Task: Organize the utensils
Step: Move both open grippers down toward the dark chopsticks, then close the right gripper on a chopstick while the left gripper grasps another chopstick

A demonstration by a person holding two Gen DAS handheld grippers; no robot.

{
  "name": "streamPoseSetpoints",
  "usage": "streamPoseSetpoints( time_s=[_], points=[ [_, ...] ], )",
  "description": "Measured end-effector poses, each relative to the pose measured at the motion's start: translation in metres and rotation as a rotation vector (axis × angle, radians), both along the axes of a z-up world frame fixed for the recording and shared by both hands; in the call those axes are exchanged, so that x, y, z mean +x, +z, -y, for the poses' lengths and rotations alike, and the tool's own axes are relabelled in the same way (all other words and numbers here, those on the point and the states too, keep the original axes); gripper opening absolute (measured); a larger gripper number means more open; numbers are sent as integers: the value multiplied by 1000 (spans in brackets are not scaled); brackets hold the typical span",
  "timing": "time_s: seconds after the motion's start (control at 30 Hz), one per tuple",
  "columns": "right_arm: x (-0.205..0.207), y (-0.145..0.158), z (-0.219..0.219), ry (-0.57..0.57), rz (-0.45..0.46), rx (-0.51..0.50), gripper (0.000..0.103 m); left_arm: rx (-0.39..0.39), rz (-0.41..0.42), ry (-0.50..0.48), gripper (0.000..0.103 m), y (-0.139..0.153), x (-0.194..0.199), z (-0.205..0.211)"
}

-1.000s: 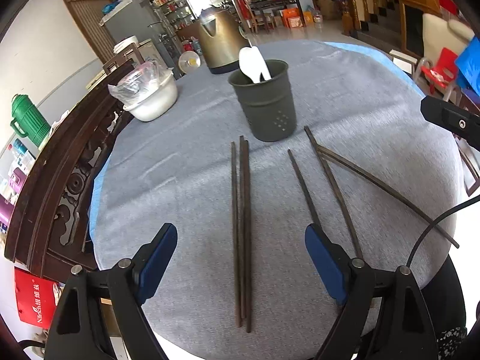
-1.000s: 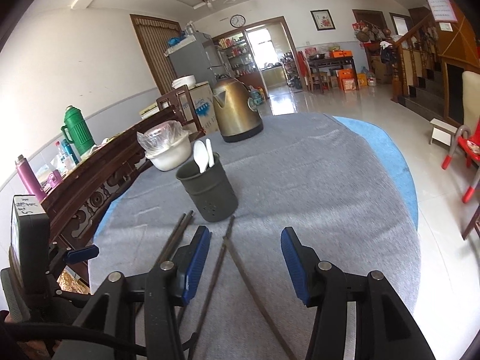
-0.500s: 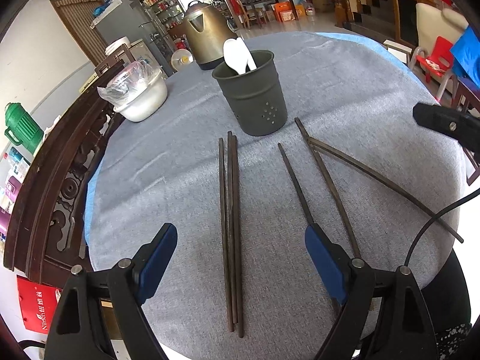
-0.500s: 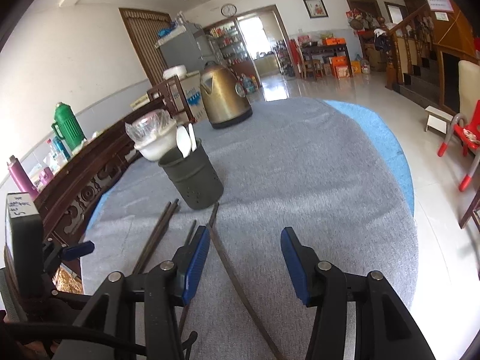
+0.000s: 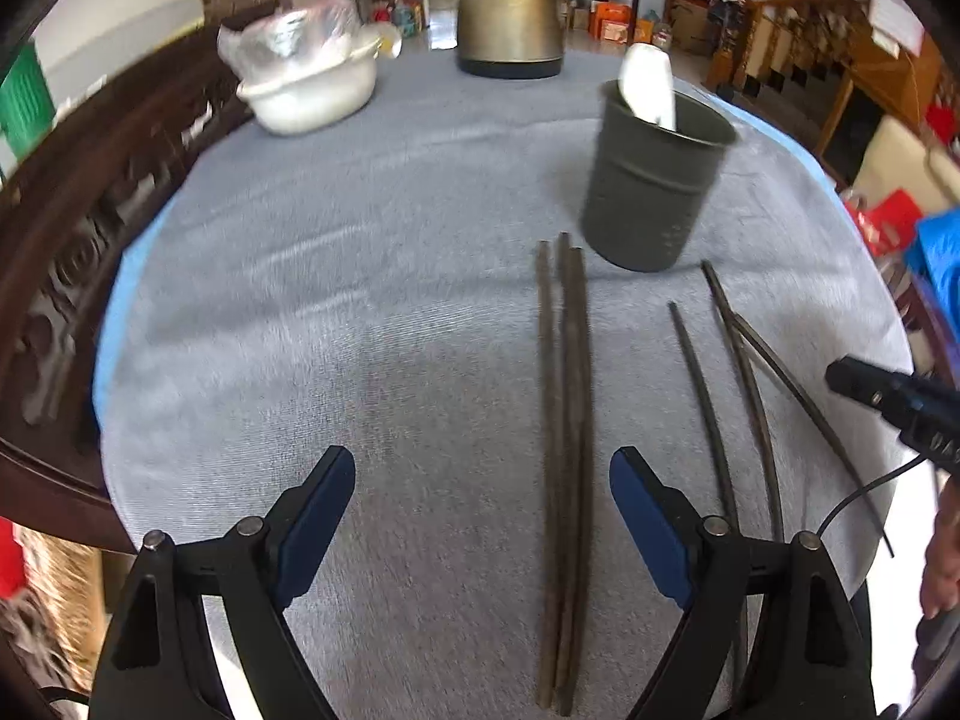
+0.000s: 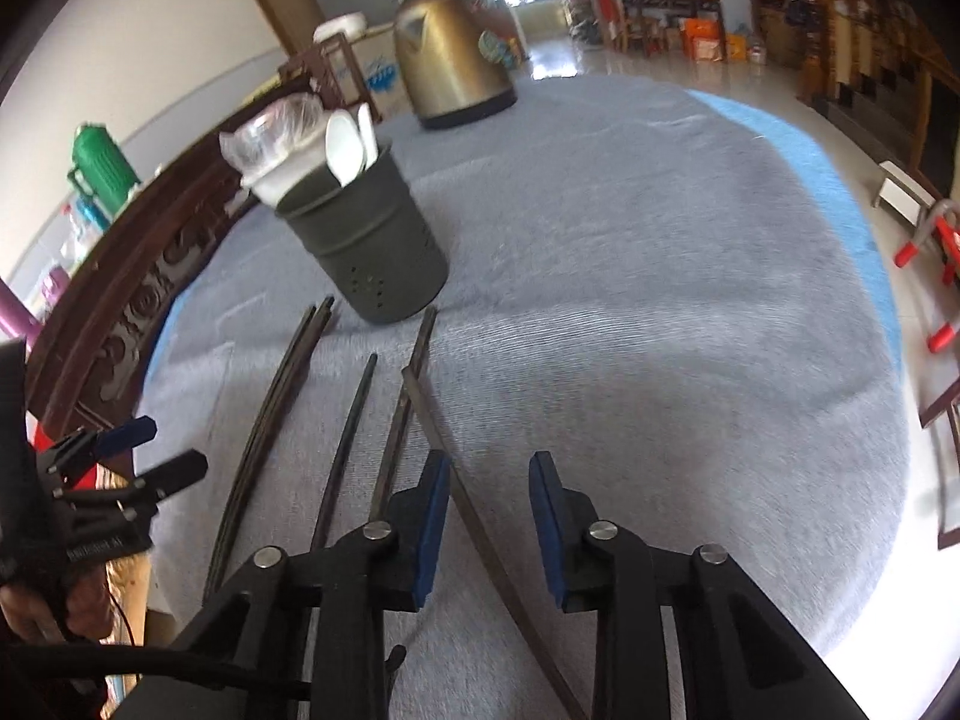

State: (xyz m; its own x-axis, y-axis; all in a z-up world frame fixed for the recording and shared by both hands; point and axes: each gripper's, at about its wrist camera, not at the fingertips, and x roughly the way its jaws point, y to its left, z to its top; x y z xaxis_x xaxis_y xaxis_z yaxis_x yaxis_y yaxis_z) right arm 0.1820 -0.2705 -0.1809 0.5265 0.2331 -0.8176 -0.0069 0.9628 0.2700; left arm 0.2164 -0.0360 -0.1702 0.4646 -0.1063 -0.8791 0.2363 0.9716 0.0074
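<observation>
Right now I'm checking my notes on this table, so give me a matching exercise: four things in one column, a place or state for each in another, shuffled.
Things:
1. white spoons
2. bundle of three chopsticks
3. white bowl
4. kettle

Places or states:
a. covered with clear plastic
b. standing in the dark utensil holder
c. at the table's far edge, behind the holder
d. lying flat on the grey cloth, between the left gripper fingers

Pairs: 1-b, 2-d, 3-a, 4-c
</observation>
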Motion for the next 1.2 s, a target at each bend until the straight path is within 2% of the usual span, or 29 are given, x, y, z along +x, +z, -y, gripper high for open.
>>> streamPoseSetpoints(
  time_s=[0.03, 0.1, 0.17, 0.27, 0.4, 0.5, 0.7, 0.87, 1.0, 1.2],
  points=[
    [4, -2, -3, 8, -9, -5, 26, -13, -13, 4, 86, -2, 4, -3],
    [12, -5, -7, 26, -31, -16, 25, -39, -37, 0, 73, -6, 12, -8],
    [19, -8, -13, 50, -51, -28, 24, -67, -67, -10, 66, -10, 20, -10],
    [27, -10, -20, 77, -74, -37, 23, -95, -90, -23, 60, -14, 32, -11],
    [39, -18, -26, 98, -117, -53, 19, -145, -118, -54, 60, -15, 49, -4],
    [47, -24, -23, 86, -144, -45, 11, -133, -124, -76, 57, -19, 61, 6],
    [51, -25, -11, 47, -160, -10, 10, -106, -148, -104, 48, -28, 93, 23],
    [52, -26, -4, 37, -168, 8, 10, -77, -123, -138, 43, -20, 110, 33],
    [56, -27, 1, 46, -178, 6, 10, -55, -139, -145, 42, -22, 122, 40],
    [58, -29, 6, 44, -186, 46, 9, -66, -151, -172, 41, -24, 129, 51]
  ],
)
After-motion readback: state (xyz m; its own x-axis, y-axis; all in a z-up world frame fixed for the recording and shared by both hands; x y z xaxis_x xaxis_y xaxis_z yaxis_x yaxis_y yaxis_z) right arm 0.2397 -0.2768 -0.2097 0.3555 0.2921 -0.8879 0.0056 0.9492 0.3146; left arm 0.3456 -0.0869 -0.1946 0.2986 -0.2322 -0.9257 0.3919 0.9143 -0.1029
